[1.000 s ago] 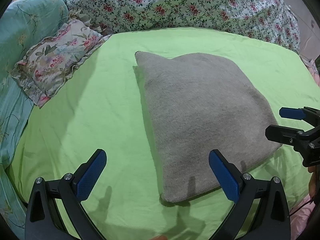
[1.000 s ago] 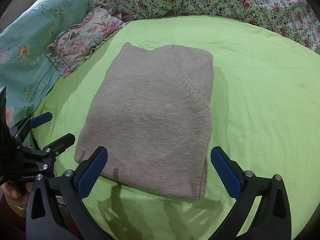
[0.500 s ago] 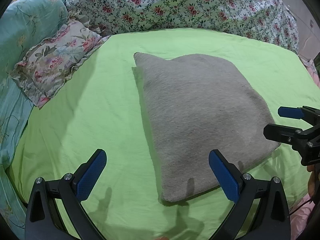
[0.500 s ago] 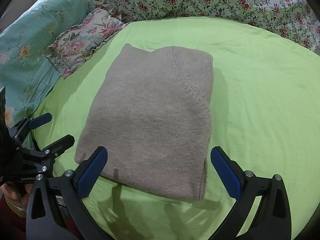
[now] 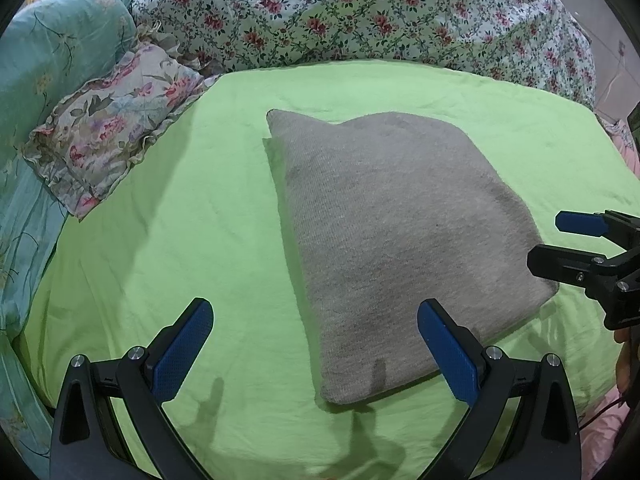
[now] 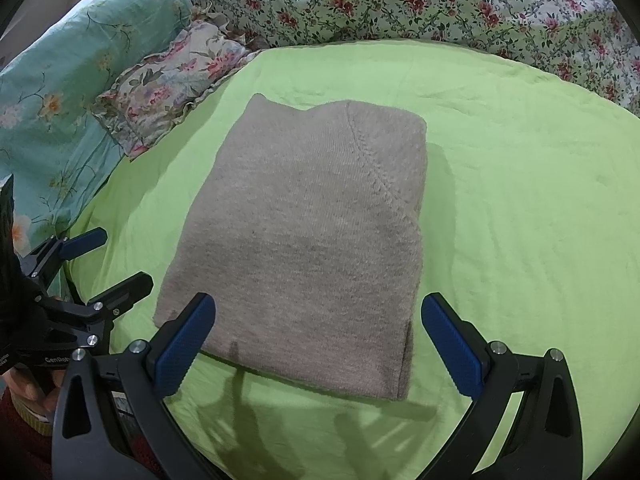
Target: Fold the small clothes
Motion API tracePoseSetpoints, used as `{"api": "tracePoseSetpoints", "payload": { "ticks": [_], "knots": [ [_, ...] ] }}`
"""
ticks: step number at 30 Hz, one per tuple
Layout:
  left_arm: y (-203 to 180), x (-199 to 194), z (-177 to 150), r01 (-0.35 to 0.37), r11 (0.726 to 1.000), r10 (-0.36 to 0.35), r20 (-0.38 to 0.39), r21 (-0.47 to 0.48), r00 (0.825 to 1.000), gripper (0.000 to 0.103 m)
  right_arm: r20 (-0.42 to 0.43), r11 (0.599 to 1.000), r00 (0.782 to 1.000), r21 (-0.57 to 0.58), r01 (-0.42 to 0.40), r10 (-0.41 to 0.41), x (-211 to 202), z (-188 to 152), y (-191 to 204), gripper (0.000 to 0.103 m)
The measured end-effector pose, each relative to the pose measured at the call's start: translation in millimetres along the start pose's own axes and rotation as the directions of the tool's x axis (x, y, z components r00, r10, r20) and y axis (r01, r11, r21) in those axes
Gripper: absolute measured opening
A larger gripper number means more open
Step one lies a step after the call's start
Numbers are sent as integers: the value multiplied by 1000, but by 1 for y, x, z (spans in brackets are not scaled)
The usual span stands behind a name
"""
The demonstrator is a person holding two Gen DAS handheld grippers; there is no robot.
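The grey knitted garment (image 6: 308, 240), folded into a thick rectangle, lies flat in the middle of the lime-green bed sheet (image 6: 520, 200), and by the look of it the folding is all but done; what remains, I judge, is a last halving or a tidy-up of the edges. The left gripper (image 5: 312, 352) hangs over the near-left corner with its jaws wide and nothing between them; the right gripper (image 6: 318, 344) hangs over the near edge, its jaws likewise wide and empty, straddling the garment's width. To do the step well, each should bite only the near edge, catching all layers at once, since the open side at the near-right corner shows stacked layers that could slip apart; lift both together and lay forward evenly. Around it: a frilled floral cushion (image 5: 112, 136) to the far left beside a teal flowered quilt (image 5: 52, 60), and a rose-print coverlet (image 5: 360, 12) bunched along the far side; all lie well apart from the garment, so nothing blocks the work.
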State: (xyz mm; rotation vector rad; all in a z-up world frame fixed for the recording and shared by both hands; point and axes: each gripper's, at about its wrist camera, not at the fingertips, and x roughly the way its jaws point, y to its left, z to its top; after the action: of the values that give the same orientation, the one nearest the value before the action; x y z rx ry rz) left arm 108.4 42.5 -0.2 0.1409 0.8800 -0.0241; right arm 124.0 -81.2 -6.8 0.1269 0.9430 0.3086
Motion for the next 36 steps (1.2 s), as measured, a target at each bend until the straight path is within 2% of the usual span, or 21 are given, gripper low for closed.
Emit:
{"api": "tracePoseSetpoints", "payload": {
  "ticks": [36],
  "knots": [
    [3, 2, 5, 9, 1000, -9, -2, -14, 1000, 102, 10, 1000, 1000, -1, -2, 2, -5, 4, -1, 103]
  ]
}}
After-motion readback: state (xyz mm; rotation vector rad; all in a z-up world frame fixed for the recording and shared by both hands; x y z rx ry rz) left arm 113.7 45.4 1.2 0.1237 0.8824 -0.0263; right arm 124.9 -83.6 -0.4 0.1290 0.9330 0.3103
